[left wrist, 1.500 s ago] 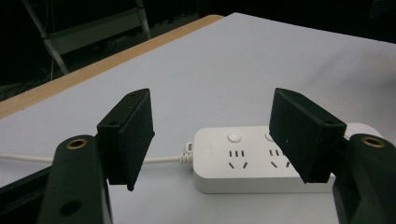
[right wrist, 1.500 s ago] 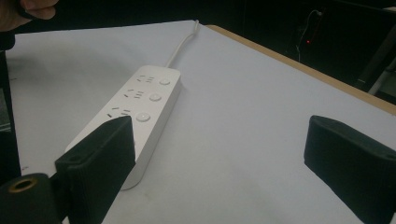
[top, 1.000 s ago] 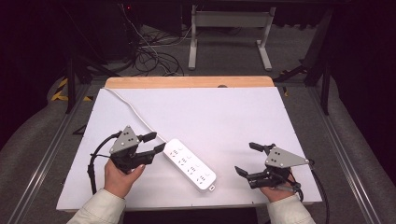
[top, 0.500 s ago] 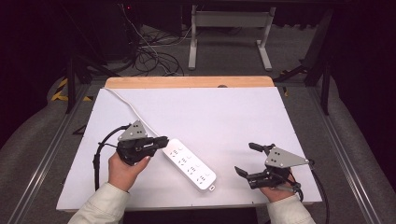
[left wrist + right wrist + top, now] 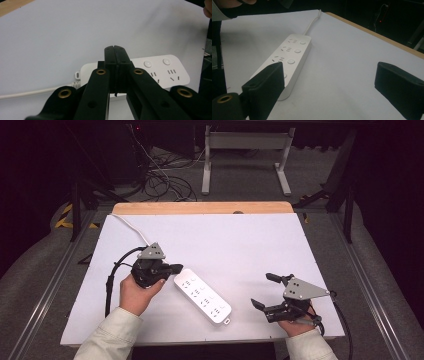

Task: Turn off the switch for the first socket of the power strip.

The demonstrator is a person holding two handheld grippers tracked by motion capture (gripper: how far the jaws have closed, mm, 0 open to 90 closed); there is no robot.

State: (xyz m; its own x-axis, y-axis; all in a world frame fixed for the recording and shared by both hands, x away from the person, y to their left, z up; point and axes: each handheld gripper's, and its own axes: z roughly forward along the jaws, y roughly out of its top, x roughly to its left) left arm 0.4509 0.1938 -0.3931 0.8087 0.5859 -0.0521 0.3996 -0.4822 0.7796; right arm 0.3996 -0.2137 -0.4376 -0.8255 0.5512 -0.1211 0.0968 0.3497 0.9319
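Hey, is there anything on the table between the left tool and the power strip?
Nothing visible. The left tool is shut with nothing in it, its tips right at the cord end of the power strip, with only bare table around. The cord trails off behind it, not across the gap.

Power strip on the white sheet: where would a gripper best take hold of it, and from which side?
Probably across the two long sides of the power strip, near its middle, coming down from above. It lies flat and is long and narrow, so open jaws could span its width; the open right gripper sits near its free end.
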